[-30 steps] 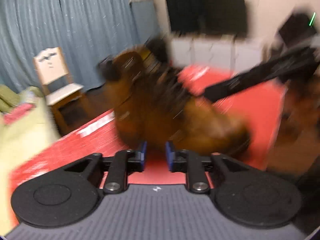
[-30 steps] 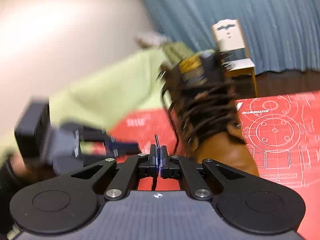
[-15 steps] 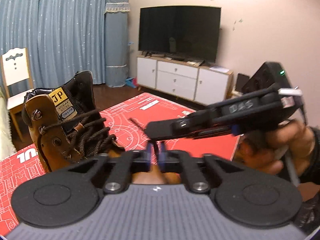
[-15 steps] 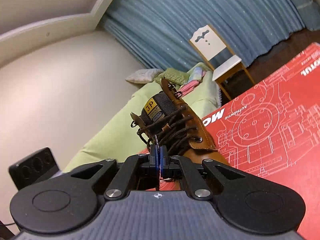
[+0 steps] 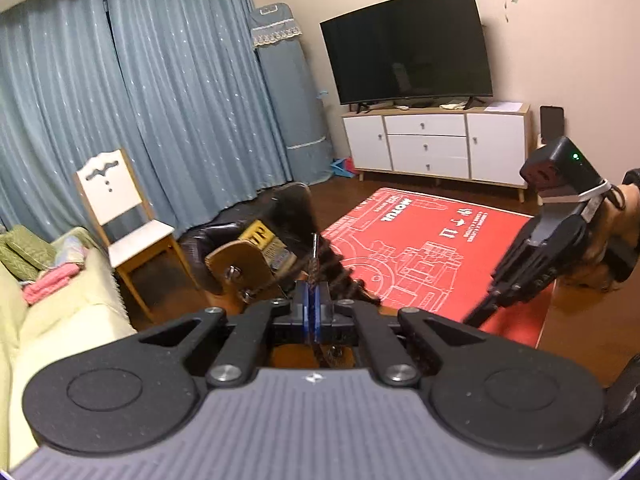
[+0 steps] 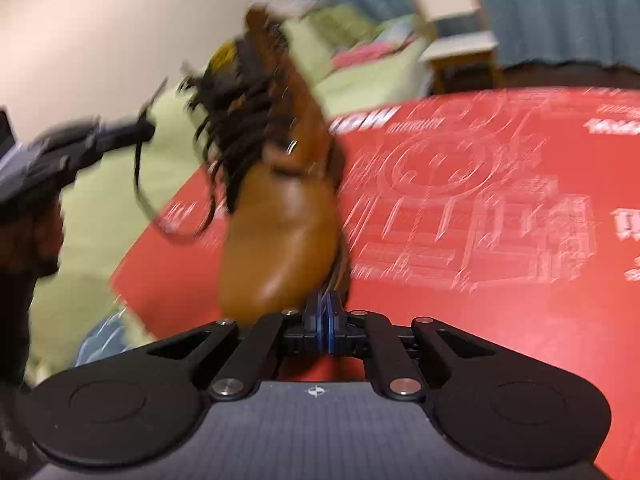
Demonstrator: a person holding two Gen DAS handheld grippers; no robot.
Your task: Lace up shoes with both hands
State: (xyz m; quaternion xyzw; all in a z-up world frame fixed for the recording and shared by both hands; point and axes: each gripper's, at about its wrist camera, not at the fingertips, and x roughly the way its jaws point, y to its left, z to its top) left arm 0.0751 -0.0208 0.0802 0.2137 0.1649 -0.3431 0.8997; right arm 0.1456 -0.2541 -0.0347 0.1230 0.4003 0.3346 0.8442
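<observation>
- Left wrist view, left gripper [image 5: 311,314]: jaws pressed together, pinching a dark lace [image 5: 314,258] whose tip stands up just above the blue pads.
- Left wrist view, boot [image 5: 256,264]: brown leather, high-topped, with a yellow tongue label; it lies just beyond the left gripper, at the near edge of the red mat [image 5: 432,248]. Its toe is hidden behind the gripper.
- Left wrist view, right gripper [image 5: 480,314]: reaches down from the right, held in a hand [image 5: 624,216]; its tips sit low beside the mat and their gap cannot be read here.
- Left wrist view, surroundings: chair [image 5: 120,216], blue curtains [image 5: 132,100], television [image 5: 404,44] on a white cabinet [image 5: 432,144].
- Right wrist view, right gripper [image 6: 325,322]: jaws opening, only a narrow gap as yet; nothing is clearly between the pads, though blur makes this uncertain.
- Right wrist view, boot [image 6: 280,216]: toe towards the camera, standing on the red mat [image 6: 480,200]; dark laces cross the front in several rows.
- Right wrist view, lace [image 6: 140,184]: a slack loop runs from the boot's upper front to the left gripper [image 6: 136,134], which holds it off to the left.
- Progress, judged: lower rows appear threaded; one end is in the left gripper's grasp, the right gripper seems to hold none. Left to do, probably: upper hooks, tightening, tying.
</observation>
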